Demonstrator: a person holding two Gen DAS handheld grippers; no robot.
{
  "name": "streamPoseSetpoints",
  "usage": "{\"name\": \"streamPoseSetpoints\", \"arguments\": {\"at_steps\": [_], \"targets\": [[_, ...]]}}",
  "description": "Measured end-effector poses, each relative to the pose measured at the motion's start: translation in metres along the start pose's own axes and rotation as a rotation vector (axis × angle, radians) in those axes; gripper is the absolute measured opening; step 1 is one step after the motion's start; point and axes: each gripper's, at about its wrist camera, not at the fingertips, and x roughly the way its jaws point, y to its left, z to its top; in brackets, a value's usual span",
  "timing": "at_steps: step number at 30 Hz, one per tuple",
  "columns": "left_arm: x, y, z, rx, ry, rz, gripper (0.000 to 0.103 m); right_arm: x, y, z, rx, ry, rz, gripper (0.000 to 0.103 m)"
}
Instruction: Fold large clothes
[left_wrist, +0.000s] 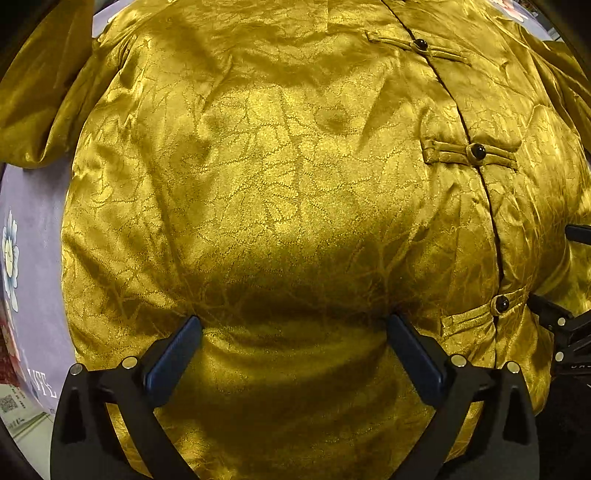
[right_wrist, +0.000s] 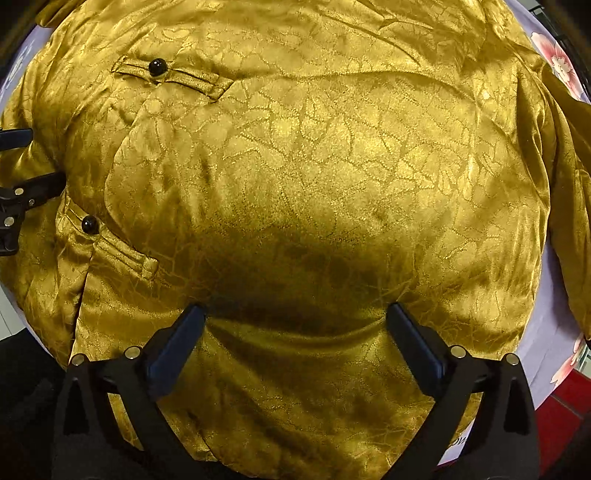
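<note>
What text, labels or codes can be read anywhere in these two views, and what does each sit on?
"LIFE", partly cut off: dark capitals on the lavender cloth under the gold jacket, left wrist view, at.
QR code on a white sheet at the lower left edge: too small to read.
Dark letters on the cloth's lower right edge, right wrist view: mostly hidden, unreadable.
Faint marks on the other claw: too blurred.
The jacket carries no text.
</note>
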Motion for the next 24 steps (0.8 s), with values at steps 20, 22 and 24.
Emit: {"name": "streamPoseSetpoints", "arguments": {"at_steps": [20,22,24], "targets": [[-0.007,-0.011,-0.001,-0.047,0.002,0.053,0.098,-0.018,-0.017,0.012,0.047,-0.068,0.1,0.098],[-0.013,-0.014,-0.002,-0.064,-0.007,0.057,0.097,-0.031,-0.033,0.013,0.107,-0.121,0.118,0.098],[-0.022,-0.014,-0.003,-0.08,-0.022,0.05,0.097,-0.04,-0.049,0.014,0.168,-0.16,0.133,0.098]]}}
